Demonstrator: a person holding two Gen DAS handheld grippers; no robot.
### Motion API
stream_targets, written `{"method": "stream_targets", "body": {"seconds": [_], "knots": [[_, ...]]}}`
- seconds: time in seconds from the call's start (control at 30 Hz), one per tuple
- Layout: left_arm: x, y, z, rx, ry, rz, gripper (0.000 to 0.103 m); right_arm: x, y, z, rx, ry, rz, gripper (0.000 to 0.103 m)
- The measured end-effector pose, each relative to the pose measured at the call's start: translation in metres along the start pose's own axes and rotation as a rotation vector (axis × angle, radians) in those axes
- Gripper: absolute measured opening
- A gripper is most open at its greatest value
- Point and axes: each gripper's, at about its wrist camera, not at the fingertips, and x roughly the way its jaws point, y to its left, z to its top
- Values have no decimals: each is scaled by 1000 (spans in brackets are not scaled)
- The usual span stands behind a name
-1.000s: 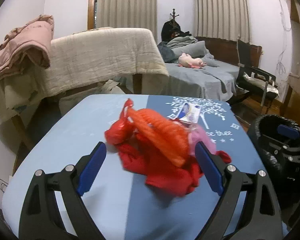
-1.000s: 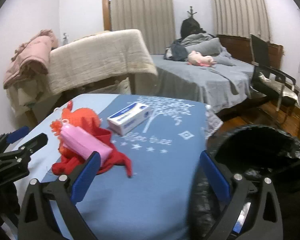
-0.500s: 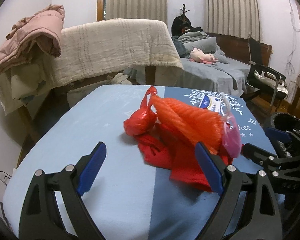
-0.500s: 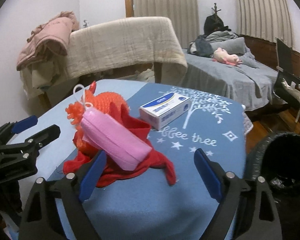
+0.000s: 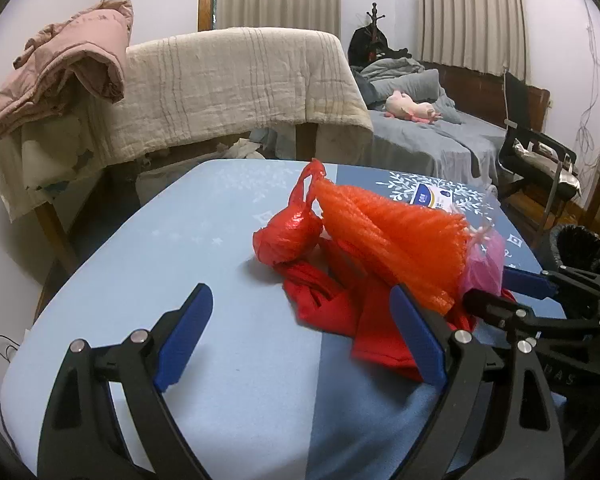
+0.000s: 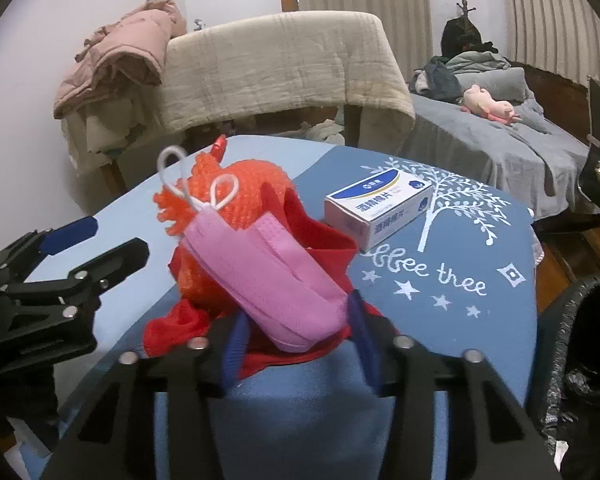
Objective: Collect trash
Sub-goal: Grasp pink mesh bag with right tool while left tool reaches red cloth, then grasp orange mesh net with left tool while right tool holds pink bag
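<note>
Pink mask [image 6: 276, 276] pinched by right gripper [image 6: 300, 344]; left gripper [image 5: 300, 344] gapes, its view hiding that grip.

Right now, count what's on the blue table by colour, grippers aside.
Red: 2, knotted plastic bag and cloth
Orange: 1, foam net
Pink: 1, face mask
White and blue: 1, box
Total: 5

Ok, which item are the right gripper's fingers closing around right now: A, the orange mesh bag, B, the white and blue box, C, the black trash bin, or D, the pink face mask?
D: in the right wrist view the right gripper has its blue fingers narrowed on either side of the pink face mask, which lies on the orange mesh bag.
</note>
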Motion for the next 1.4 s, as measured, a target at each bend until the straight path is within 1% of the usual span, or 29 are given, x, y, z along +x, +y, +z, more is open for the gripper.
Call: {"method": "stream_targets", "body": {"seconds": [0.03, 0.1, 0.2, 0.37, 0.47, 0.57, 0.63, 0.8, 0.9, 1.2, 1.23, 1.3, 1.4], "knots": [[0, 0, 0, 1, 1, 0, 88, -1, -1, 0, 2, -2, 3, 38], [1, 0, 1, 3, 1, -1, 88, -3, -2, -1, 12, -3, 12, 31], [0, -1, 0, 7, 1, -2, 88, -8, -6, -3, 38, -5, 21, 26], [-2, -5, -1, 14, -12, -5, 88, -22, -17, -3, 90, -22, 19, 22], [-5, -10, 0, 20, -27, -15, 88, -29, -27, -2, 120, -33, -2, 13], [-8, -17, 2, 14, -43, -43, 87, -30, -39, -3, 152, -24, -23, 13], [-10, -24, 5, 18, -51, -62, 85, -30, -44, -4, 164, -20, -39, 13], [-12, -41, 12, 33, -76, -106, 76, -32, -55, -5, 185, -22, -62, 13], [-11, -49, 16, 37, -78, -128, 71, -31, -58, -5, 193, -21, -69, 13], [-19, -63, 15, 41, -85, -170, 69, -33, -62, -6, 197, -23, -75, 13], [-18, -64, 15, 45, -83, -169, 67, -32, -62, -6, 197, -22, -77, 13], [-13, -67, 15, 50, -70, -167, 58, -32, -64, -7, 199, -20, -82, 13], [-8, -70, 19, 44, -69, -170, 52, -33, -65, -8, 205, -17, -89, 13]]}}
